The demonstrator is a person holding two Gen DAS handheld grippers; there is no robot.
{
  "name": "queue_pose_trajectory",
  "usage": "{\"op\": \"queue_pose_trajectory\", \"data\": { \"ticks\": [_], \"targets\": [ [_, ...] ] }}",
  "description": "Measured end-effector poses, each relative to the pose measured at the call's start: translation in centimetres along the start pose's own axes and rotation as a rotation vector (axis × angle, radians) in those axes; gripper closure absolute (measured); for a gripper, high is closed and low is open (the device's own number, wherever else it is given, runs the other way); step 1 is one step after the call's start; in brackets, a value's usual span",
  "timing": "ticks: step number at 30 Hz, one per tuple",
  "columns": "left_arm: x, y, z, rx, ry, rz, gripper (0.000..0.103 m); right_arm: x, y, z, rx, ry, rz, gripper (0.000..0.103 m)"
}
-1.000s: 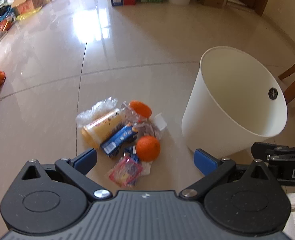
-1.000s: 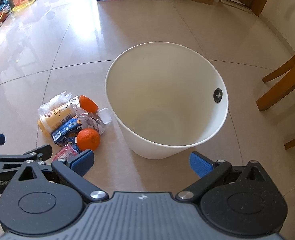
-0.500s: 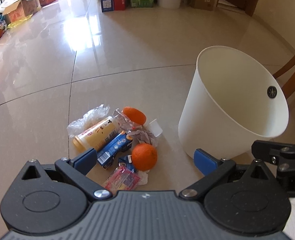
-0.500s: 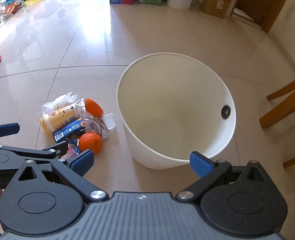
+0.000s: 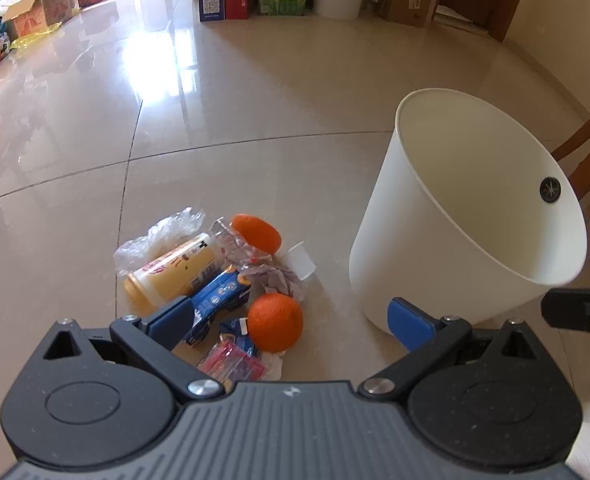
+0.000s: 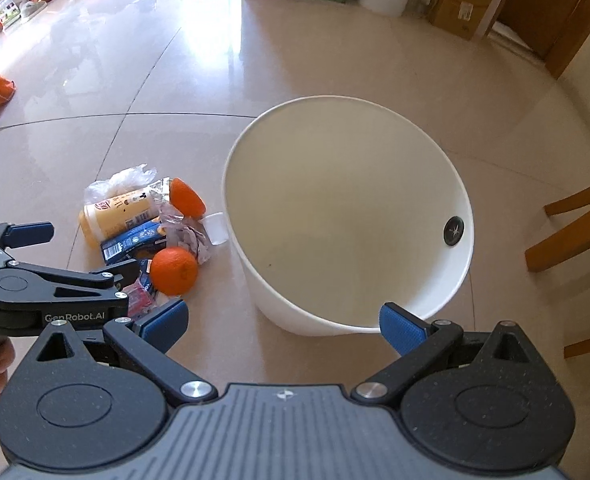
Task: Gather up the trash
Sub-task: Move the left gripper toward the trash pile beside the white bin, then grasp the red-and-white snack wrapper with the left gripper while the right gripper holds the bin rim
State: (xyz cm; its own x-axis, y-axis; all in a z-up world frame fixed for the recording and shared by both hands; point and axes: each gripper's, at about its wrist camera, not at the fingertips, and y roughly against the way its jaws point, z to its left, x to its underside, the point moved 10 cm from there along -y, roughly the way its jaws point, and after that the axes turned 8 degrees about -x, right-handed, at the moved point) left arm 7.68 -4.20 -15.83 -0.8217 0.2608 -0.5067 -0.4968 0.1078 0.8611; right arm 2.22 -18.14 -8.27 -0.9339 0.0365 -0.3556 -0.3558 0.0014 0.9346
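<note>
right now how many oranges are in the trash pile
2: one orange at the pile's near edge, another orange at its far side beside the crumpled wrapper. More could hide underneath.

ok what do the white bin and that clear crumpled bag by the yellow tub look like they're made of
White bin: likely matte plastic, thin smooth walls with a black fastener at the rim. Clear bag: thin glossy plastic film, see-through and wrinkled, catching highlights.

Bin (image 6: 347, 216) mouth unobstructed (trash (image 5: 223, 280) beside).
</note>
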Motion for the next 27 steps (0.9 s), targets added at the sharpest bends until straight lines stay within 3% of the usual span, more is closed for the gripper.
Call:
{"op": "queue_pose_trajectory", "data": {
  "ticks": [10, 20, 27],
  "targets": [
    [0.0, -2.5, -0.9, 0.018, 0.032, -0.008, 0.001, -1.9, -1.6, -3.7, 0.023, 0.015, 0.010, 0.000],
    [0.9, -4.4, -0.9, -0.028, -0.005, -0.012, 0.001, -5.7, -3.0, -14.7, 0.137, -0.112, -0.057, 0.002],
    [3.1, -6.4, 0.6, -0.076, -0.025, -0.002, 0.001, -5.2, -6.2, -19.3, 0.146, -0.182, -0.012, 0.027]
  ]
}}
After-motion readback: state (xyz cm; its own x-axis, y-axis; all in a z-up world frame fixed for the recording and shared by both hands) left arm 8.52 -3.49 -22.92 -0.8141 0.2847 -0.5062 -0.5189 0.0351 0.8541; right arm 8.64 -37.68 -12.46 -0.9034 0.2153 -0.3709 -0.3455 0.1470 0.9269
